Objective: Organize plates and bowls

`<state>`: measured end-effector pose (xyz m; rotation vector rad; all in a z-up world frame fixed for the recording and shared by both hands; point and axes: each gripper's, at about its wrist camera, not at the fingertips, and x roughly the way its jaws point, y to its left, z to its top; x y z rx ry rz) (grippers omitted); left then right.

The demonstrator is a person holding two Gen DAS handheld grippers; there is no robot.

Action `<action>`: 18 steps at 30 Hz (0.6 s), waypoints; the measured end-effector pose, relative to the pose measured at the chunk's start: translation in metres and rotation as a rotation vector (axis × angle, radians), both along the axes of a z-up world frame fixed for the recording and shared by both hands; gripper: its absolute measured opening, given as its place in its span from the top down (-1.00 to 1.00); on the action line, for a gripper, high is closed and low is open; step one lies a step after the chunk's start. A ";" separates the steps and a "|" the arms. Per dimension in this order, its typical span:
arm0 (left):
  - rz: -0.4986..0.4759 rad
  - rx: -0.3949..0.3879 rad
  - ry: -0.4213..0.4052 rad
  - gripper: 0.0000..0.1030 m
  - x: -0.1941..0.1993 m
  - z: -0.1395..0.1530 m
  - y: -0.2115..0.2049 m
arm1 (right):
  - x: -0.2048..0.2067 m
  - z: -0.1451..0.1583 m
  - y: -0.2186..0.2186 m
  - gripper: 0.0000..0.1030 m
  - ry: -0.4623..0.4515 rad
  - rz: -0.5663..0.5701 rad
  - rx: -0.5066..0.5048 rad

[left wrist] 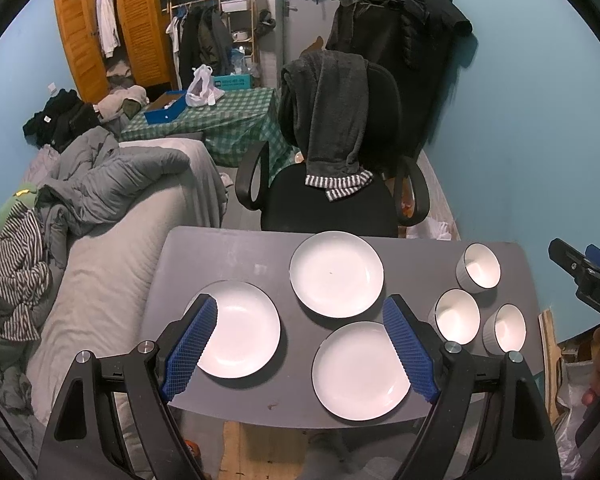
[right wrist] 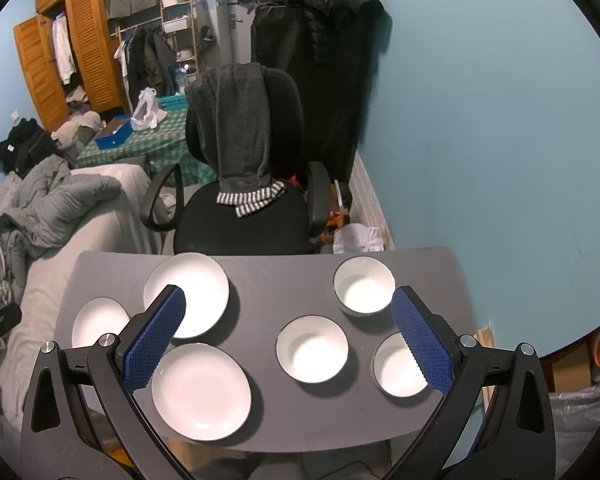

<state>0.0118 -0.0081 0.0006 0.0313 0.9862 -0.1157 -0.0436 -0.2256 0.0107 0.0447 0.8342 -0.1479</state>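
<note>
Left wrist view: left gripper (left wrist: 300, 344) spread wide, empty, above three white plates (left wrist: 336, 274) on grey table (left wrist: 220, 248); near-left plate (left wrist: 240, 330) closest. Right wrist view: right gripper (right wrist: 288, 340) wide, empty; middle bowl (right wrist: 312, 349) directly ahead (bowls right, plates left).

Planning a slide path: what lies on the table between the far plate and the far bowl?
Nothing: in the right wrist view, bare grey table runs between the far plate and the far bowl.

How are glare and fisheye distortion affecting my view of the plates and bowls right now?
Left wrist view: plates evenly lit, faint sheen, rims sharp; table edge bows with the fisheye. Right wrist view: bowls glow bright inside, washing out their depth, soft shadows beneath; dark corners vignette both views.
</note>
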 end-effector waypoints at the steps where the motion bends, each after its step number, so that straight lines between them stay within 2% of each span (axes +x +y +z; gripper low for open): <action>1: 0.001 0.000 0.000 -0.68 0.000 0.000 -0.001 | 0.000 0.000 0.000 -0.96 -0.001 -0.001 -0.001; 18: 0.001 -0.002 0.000 -0.68 0.001 0.000 0.002 | 0.000 0.000 0.006 -0.95 -0.001 0.003 0.001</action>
